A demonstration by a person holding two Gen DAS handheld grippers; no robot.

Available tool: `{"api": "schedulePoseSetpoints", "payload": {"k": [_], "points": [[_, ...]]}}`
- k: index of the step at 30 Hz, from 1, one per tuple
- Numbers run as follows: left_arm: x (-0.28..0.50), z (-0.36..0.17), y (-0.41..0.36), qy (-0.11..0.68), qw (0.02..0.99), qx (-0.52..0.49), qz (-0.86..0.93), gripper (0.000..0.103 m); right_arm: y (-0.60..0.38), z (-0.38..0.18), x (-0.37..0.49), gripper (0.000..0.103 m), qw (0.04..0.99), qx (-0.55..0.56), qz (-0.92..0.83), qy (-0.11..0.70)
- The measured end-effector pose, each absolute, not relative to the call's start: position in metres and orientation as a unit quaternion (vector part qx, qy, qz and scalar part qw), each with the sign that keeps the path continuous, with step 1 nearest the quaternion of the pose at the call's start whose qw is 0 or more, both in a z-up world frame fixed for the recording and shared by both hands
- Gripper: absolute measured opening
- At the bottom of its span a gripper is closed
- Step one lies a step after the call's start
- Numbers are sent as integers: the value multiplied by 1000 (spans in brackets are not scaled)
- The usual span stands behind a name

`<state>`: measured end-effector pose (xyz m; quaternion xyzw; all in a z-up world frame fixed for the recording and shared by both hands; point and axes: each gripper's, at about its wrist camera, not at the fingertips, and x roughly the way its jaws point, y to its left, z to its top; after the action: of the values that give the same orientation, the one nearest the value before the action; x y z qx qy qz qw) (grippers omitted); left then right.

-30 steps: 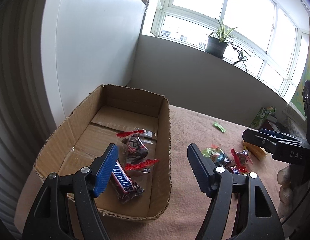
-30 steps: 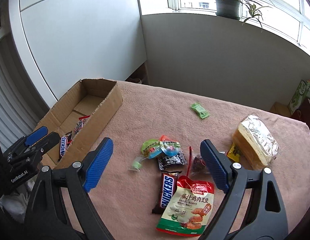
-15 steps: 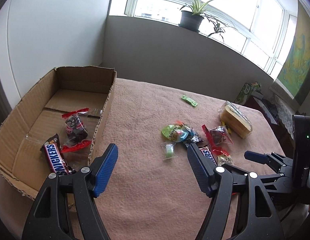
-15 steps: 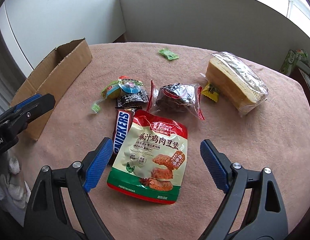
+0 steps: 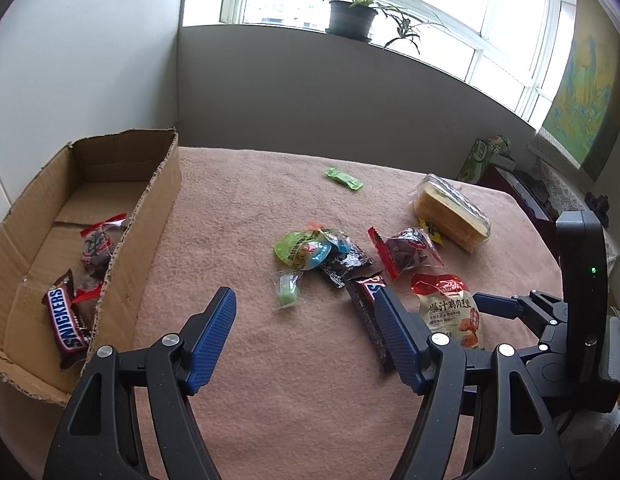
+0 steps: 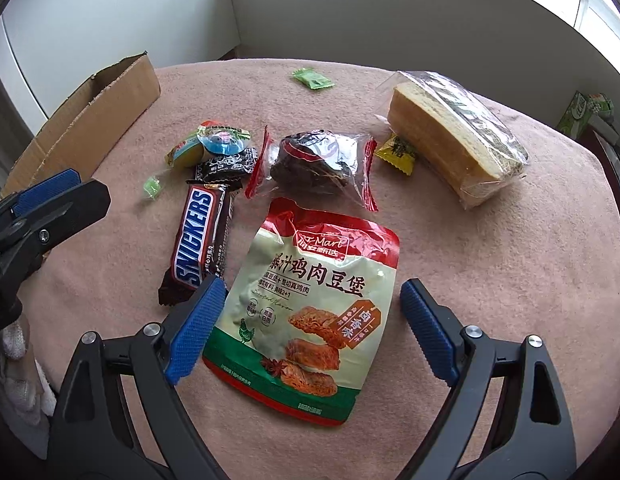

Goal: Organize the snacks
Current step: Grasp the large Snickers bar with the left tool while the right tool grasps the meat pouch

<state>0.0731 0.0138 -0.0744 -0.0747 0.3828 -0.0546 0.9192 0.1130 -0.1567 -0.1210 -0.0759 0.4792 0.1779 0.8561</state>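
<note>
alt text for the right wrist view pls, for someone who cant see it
The open right gripper hangs over a red, cream and green snack pouch lying on a pink tablecloth. A Snickers bar lies just left of the pouch, with small wrapped sweets and a bagged sponge cake beyond it. A cardboard box and the left gripper sit at left.

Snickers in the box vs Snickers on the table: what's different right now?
The boxed Snickers lies inside the cardboard box, beside a red-ended wrapped snack; the table Snickers lies loose on the pink cloth. The table one rests alongside the chicken snack pouch; the boxed one is far from it. Both have the same brown wrapper and lie flat, ungripped.
</note>
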Motion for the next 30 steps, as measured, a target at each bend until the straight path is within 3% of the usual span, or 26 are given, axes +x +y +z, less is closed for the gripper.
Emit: {"api": "schedulePoseSetpoints", "payload": {"k": [15, 20, 24, 27, 30], "points": [[101, -104, -35, 444, 891, -54, -76, 71, -188, -124, 112, 91, 856, -77, 172, 481], [101, -109, -38, 454, 887, -42, -73, 56, -189, -124, 109, 89, 854, -83, 178, 481], [99, -109, -35, 455, 887, -43, -69, 43, -191, -123, 110, 78, 852, -85, 178, 485], [96, -108, -39, 452, 888, -31, -75, 31, -193, -122, 109, 76, 850, -88, 178, 487], [94, -108, -39, 451, 889, -27, -77, 31, -197, -121, 108, 69, 853, -87, 174, 485]]}}
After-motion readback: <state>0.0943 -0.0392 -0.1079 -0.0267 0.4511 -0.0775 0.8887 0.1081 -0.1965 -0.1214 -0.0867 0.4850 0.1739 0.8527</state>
